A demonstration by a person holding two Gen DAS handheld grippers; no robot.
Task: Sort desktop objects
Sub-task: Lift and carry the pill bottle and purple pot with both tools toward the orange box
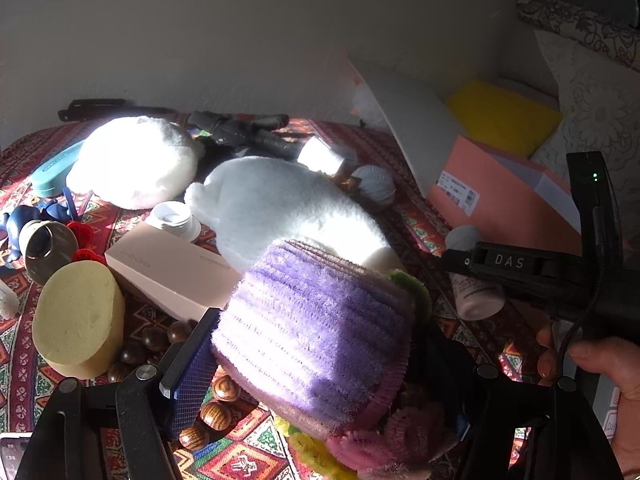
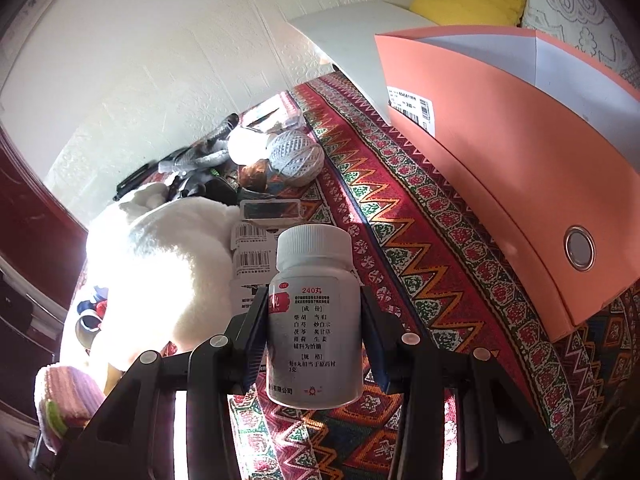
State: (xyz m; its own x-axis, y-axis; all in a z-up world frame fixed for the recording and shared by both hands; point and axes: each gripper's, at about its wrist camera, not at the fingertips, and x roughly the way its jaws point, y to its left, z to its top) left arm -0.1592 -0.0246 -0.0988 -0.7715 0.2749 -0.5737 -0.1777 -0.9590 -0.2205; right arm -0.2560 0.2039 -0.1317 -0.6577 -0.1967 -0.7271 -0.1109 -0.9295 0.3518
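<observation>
Two things are in the tongs at this moment. The right gripper (image 2: 314, 332) is clenched on a white pill bottle (image 2: 314, 320), its pads pressed on both sides of the label, cap away from the camera. The bottle seems lifted a little above the patterned cloth (image 2: 420, 216), but I cannot tell this for sure. The left gripper (image 1: 316, 364) is closed on a purple fuzzy pot (image 1: 316, 328) made of chenille, tilted, with pink and yellow fuzzy pieces at its near end.

Just beside the bottle, to the right, stands an orange file box (image 2: 520, 168), open at the top. Whether anything is already inside it is hidden from both views, so I cannot say how much is sorted.

Many things lie loose on the cloth: two white plush toys (image 1: 280, 204), a yellow sponge (image 1: 80, 316), a pink box (image 1: 168, 272), wooden beads (image 1: 216, 416), a ball of string (image 2: 296, 156), a teal case (image 1: 56, 168), a black strap or tool (image 1: 240, 132) and some small items I cannot name.

In my judgement the sorting is in the middle: both grippers carry one object, and a large part of the clutter is left. Where each held object should go, the pictures do not settle; the orange box is only a likely place.
</observation>
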